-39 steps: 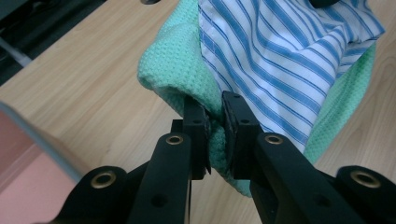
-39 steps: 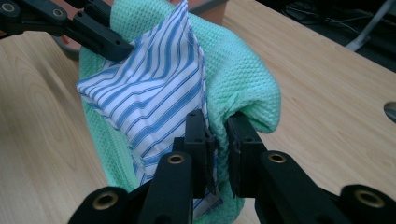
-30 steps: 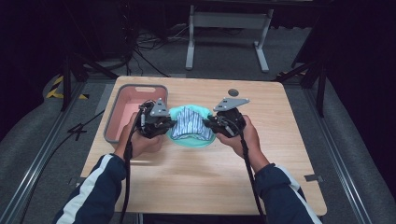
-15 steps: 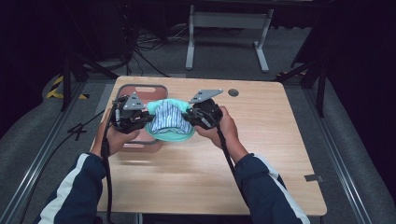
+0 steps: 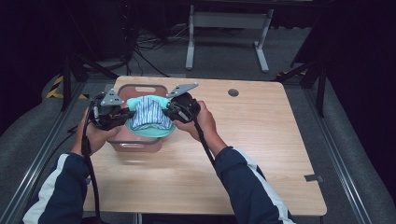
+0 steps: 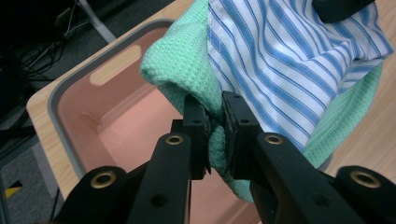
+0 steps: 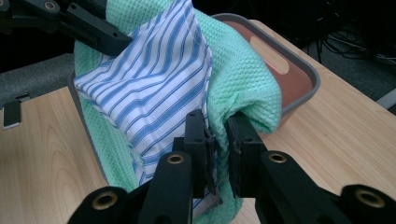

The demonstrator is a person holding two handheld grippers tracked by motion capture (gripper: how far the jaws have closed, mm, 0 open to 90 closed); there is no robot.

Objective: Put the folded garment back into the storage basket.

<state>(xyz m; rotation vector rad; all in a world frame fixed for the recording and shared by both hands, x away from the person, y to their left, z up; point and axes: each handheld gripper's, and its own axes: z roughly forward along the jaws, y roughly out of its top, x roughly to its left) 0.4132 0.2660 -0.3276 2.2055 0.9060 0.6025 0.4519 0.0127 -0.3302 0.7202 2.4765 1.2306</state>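
Your left gripper (image 6: 215,123) and right gripper (image 7: 217,137) each clench the green waffle-weave towel (image 5: 156,130) bundled with striped blue-and-white cloth (image 5: 147,114) over the pink plastic bin (image 5: 135,142).

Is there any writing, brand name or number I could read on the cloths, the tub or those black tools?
None: no readable text stands anywhere in these views.
Green waffle cloth: no label or print.
Blue-striped white cloth: stripes alone, no tag showing.
Pink tub: plain walls, no marking.
Left gripper and right gripper, each clamped on the cloth bundle: bare black jaws with brass screws, no lettering.
Wooden table: no sign or sticker legible.
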